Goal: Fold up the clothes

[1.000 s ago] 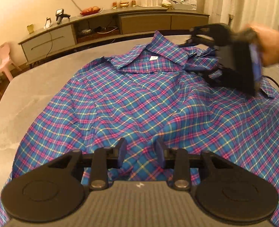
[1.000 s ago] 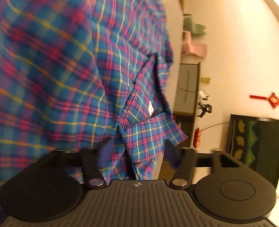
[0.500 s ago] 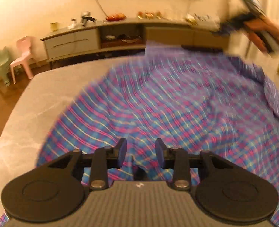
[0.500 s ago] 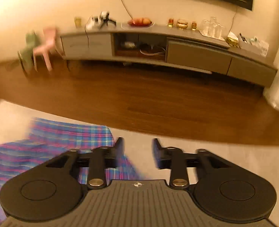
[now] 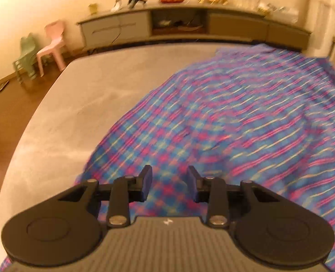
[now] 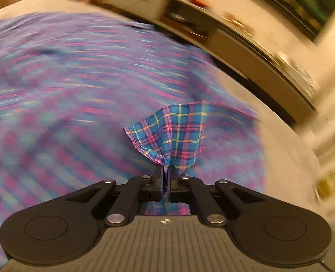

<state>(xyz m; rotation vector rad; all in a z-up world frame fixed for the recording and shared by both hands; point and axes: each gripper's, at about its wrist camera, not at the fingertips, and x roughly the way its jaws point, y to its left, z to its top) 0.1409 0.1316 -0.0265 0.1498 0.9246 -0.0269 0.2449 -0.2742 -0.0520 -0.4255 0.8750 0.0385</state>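
A blue, pink and yellow plaid shirt [image 5: 224, 124] lies spread over the grey table [image 5: 94, 95], blurred by motion. My left gripper [image 5: 169, 181] is open and hovers just above the shirt's near edge, holding nothing. In the right wrist view the shirt [image 6: 65, 86] fills the left side. My right gripper [image 6: 166, 172] is shut on a corner of the shirt's cloth [image 6: 174, 133], which stands up in a sharp fold above the jaws.
A long low cabinet [image 5: 190, 25] with small items on top runs along the far wall. A pink chair [image 5: 52, 43] and a green chair [image 5: 25, 56] stand on the wooden floor at the left. The table's left edge curves near the floor.
My right gripper has closed on a corner of the shirt and swung back over the table. My left gripper has shifted left, still open above the shirt's edge.
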